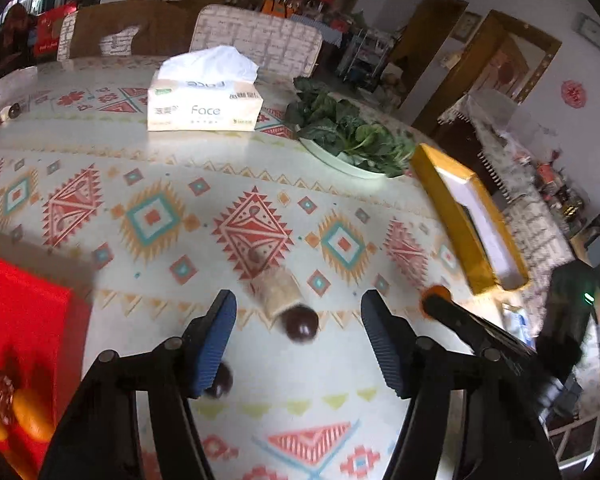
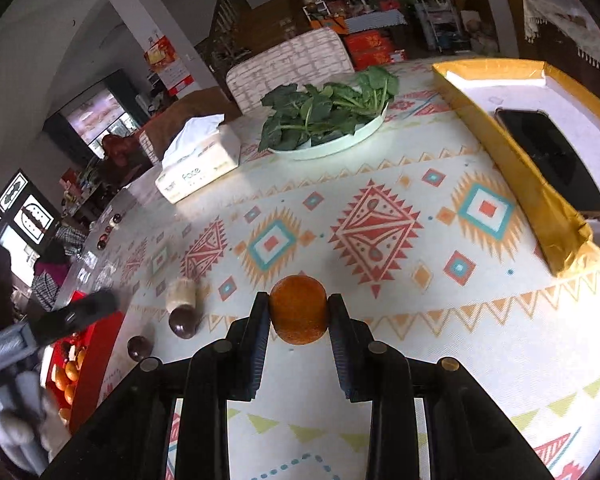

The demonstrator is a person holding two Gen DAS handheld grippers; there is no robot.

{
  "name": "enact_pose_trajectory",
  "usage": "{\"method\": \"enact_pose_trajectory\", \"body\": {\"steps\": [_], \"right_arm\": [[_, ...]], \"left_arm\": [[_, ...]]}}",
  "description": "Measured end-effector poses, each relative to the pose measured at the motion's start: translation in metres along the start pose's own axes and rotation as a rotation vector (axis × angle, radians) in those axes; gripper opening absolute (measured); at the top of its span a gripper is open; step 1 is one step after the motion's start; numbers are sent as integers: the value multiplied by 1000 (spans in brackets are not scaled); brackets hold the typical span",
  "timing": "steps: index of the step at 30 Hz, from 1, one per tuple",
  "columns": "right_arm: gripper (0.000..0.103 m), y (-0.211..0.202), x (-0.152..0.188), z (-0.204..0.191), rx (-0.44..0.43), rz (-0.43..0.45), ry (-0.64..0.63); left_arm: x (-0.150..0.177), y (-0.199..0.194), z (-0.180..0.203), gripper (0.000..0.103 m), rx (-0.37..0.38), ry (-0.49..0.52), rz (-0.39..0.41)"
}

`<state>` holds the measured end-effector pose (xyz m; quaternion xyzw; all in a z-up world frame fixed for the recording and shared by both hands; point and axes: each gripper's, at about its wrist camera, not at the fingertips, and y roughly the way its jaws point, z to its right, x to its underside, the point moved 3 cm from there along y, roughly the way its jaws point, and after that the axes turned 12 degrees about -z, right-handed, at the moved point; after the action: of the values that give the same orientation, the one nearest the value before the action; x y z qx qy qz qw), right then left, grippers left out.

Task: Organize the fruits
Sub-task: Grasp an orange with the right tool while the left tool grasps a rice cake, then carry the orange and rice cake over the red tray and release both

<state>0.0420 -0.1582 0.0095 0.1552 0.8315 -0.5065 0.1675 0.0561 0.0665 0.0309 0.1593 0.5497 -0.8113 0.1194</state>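
Observation:
In the right wrist view my right gripper is shut on a small orange fruit, held just above the patterned tablecloth. My left gripper stands open over the table, blue pads wide apart. A dark round fruit lies on the cloth between its fingers, touching neither pad. A second dark fruit sits partly hidden behind the left finger. A beige cylinder lies just beyond the first dark fruit. The red box at the left holds oranges.
A tissue box and a plate of leafy greens stand farther back. A gold-edged tray on the right holds a dark phone. The right gripper with its orange fruit shows in the left wrist view. Padded chairs stand behind the table.

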Motion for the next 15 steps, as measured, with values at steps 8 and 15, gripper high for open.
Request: {"method": "enact_pose_trajectory", "body": {"steps": [8,15], "right_arm": [[32,5,-1,2,-21,-20,-13],[32,7,0,-3,-23,-29,-32]], "left_arm": [[-12,55,-3,59,-89,-3,-88],[-12,54,1,33,-150,33,-51]]}}
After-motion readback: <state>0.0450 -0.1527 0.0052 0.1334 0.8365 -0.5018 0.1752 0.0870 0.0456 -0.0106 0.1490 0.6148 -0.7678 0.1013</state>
